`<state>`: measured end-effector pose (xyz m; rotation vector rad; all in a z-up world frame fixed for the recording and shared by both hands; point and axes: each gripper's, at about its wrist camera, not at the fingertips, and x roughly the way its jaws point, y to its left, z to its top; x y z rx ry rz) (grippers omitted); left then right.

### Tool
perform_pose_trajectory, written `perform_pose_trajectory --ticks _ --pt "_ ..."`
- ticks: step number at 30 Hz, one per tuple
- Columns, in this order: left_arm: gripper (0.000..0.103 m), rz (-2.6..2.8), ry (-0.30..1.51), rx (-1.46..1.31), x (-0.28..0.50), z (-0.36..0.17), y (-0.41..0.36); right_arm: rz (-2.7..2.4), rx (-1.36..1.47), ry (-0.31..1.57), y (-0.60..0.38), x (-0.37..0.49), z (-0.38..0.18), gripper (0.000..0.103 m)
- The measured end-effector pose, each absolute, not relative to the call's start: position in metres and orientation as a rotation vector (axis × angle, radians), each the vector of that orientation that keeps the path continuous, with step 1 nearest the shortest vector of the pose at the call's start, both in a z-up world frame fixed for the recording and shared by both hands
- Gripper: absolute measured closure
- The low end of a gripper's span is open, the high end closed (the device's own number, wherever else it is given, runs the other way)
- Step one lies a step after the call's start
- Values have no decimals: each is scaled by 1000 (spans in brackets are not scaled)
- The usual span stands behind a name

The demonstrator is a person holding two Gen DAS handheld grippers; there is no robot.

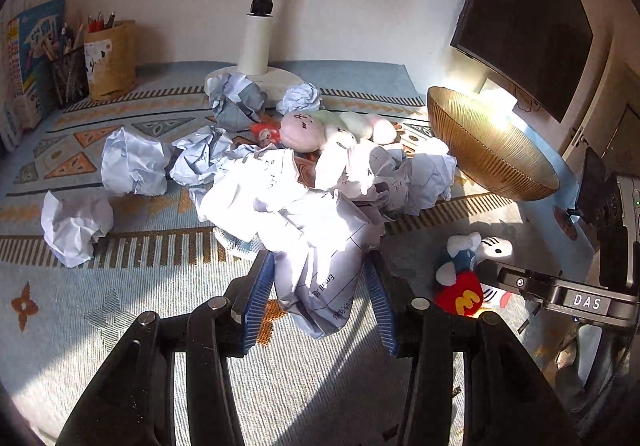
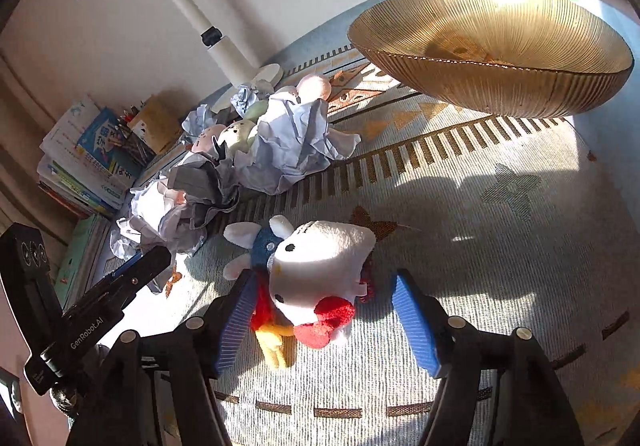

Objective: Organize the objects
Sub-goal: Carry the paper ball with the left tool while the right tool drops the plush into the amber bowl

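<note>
Hard sunlight comes in from the right, low and warm. It blows out the crumpled paper pile (image 1: 296, 202) to plain white and flares on the far rim of the ribbed bowl (image 1: 486, 144). The plush toy (image 2: 320, 274) has a glaring white head. Long dark shadows of both tools fall across the patterned mat (image 2: 480, 246). The back wall sits dimmer. Both views bend strongly, with black corners. Everything looks sharp, no motion blur.

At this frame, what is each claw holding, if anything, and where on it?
Left claw grips a crumpled paper ball across its sides. Right claw is open around the white plush toy, its head between the pads, not gripped.
</note>
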<state>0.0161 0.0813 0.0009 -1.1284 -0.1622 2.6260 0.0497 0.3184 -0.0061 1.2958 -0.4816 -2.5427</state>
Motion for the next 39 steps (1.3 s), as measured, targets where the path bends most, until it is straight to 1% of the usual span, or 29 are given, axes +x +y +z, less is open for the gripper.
perform_pose_trajectory --ticks 1,4,6,10,13,19,20,21,22,24,27,32,34,37,39 --pt "59 2633 -164 -1128 16 -1 81 -2557 1282 -468 319 52 -4 23" --pt "58 2661 -155 -1098 19 -1 81 -2543 1268 -439 315 53 -2 23" --pt "58 2668 -130 -1098 19 -2 83 -2584 1261 -383 311 52 -1 23" --pt "58 2701 -60 -1074 22 -2 90 -2577 1272 -170 298 49 0 23" --pt "58 2697 -50 -1076 22 -2 91 -2543 1262 -25 291 51 0 23" --pt "57 2698 -48 -1075 21 -3 90 -2491 1265 49 280 36 -4 23" --pt "57 2700 -42 -1076 21 -3 91 -2490 1268 53 278 34 -7 26" --pt "57 2702 -37 -1078 21 -3 91 -2473 1279 36 275 33 -10 36" --pt "57 2705 -32 -1081 21 -3 92 -2473 1278 21 274 33 -13 39" --pt "57 2706 -24 -1081 22 -3 93 -2505 1251 -24 277 38 -12 42" --pt "57 2707 -19 -1078 22 -3 93 -2532 1247 -104 285 45 -10 43" --pt "58 2738 -7 -1109 31 5 106 -2575 1191 -136 300 57 14 43" --pt "58 2732 10 -1080 38 16 123 -2607 1163 -159 310 58 27 43" --pt "58 2745 93 -1020 41 37 151 -2683 1116 -191 329 60 48 43" --pt "58 2724 110 -999 36 48 167 -2759 1081 -183 343 59 63 43"
